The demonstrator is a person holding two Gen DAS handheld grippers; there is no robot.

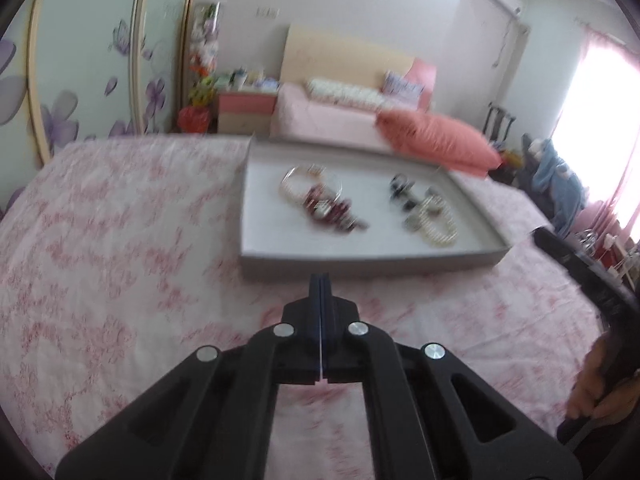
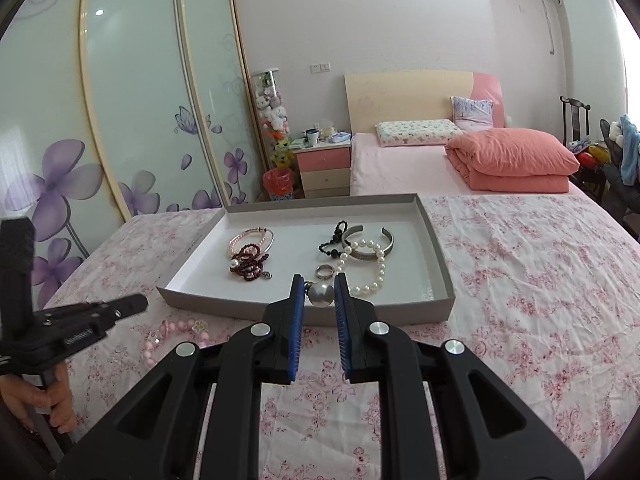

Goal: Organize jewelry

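Observation:
A shallow grey tray (image 2: 440,264) sits on the pink floral bedspread and holds several jewelry pieces: a pink bead bracelet (image 2: 250,238), dark red beads (image 2: 248,264), black beads (image 2: 334,244), a silver cuff (image 2: 370,246), a white pearl bracelet (image 2: 370,270) and a ring (image 2: 325,271). My right gripper (image 2: 319,294) is slightly open around a silver ball pendant (image 2: 321,294) at the tray's near edge. A pink bead bracelet (image 2: 176,338) lies on the bedspread in front of the tray. My left gripper (image 1: 321,280) is shut and empty, just short of the tray (image 1: 360,262).
The bedspread (image 2: 540,280) stretches wide to the right of the tray. An orange folded quilt (image 2: 516,164) lies behind it. A mirrored wardrobe (image 2: 120,120) stands at left, with a nightstand (image 2: 324,168) and red bin (image 2: 277,184) beyond.

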